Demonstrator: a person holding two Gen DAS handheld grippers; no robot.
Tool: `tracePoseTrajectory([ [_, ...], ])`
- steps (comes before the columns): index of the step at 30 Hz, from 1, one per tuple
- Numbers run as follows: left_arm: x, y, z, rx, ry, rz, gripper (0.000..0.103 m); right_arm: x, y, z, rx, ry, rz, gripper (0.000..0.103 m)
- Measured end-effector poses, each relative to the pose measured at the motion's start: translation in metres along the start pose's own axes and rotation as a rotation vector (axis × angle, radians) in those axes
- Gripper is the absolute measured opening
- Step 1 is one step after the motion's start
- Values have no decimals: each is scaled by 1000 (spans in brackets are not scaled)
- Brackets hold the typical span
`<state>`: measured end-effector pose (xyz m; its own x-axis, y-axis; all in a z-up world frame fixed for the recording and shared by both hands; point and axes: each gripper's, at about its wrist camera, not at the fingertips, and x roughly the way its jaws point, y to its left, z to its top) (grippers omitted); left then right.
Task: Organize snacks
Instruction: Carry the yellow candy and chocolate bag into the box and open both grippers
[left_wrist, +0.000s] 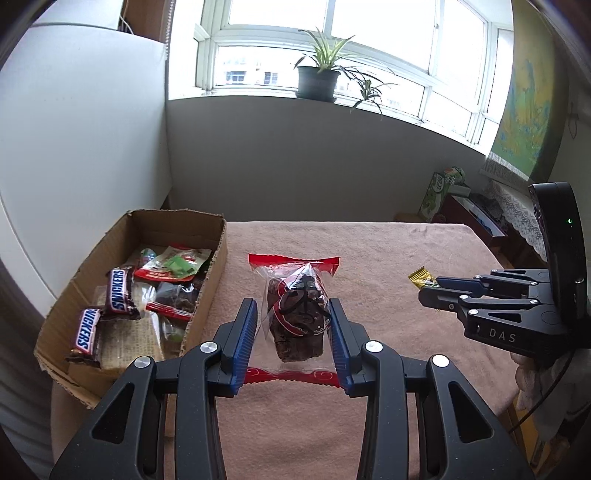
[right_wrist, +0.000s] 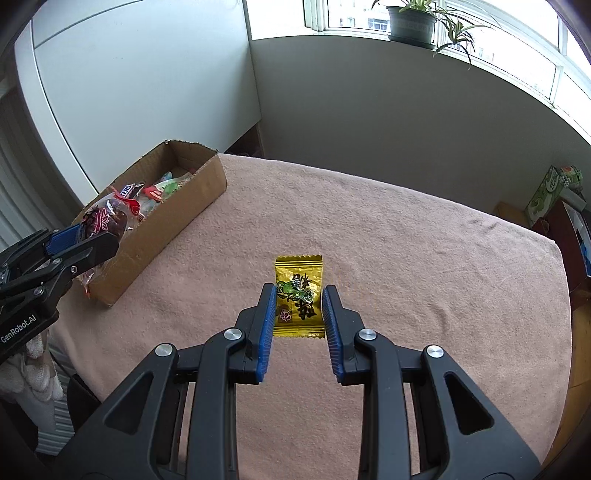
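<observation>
Here, nearest to me, my left gripper (left_wrist: 293, 332) has its jaws pinching a clear packet (left_wrist: 295, 314) with red ends and a dark brown cake inside. The right wrist view shows that packet lifted off the worktop (left_wrist: 388, 251), close to the near end of the box (left_wrist: 214, 273). My right gripper (right_wrist: 299, 314) has its jaws on either side of a gold sachet (right_wrist: 299, 295); the blue pads (right_wrist: 267, 332) sit against its edges, though I cannot tell whether they press it firmly or merely bracket it. Whether the sachet lies on the pink cloth or is held just above it, I cannot tell either.

Further out, the cardboard box stands at the left edge of the worktop and already holds a good heap: two Snickers bars (left_wrist: 118, 291), a red and green pouch (left_wrist: 173, 266), and some clear wrapped pieces beneath them. Beyond the box the cloth carries no other loose snack that I can see in either view.

I judge the job nearly finished. Most snacks are in the box, and what remains seems to be these two, one per gripper. The packet is the closer to going in; the sachet is well apart from the box and has the whole width of cloth to cross.
</observation>
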<state>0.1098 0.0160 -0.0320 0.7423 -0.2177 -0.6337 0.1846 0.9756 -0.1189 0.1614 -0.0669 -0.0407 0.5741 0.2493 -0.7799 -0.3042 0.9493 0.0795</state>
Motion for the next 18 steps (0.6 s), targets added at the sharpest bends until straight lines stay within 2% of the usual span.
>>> tracePoseTrajectory([
  [9, -28, 75, -8, -92, -32, 115, 37, 20, 66, 48, -67, -31, 91, 26],
  [18, -27, 127, -5, -144, -30, 217, 37, 60, 121, 86, -118, -9, 148, 27],
])
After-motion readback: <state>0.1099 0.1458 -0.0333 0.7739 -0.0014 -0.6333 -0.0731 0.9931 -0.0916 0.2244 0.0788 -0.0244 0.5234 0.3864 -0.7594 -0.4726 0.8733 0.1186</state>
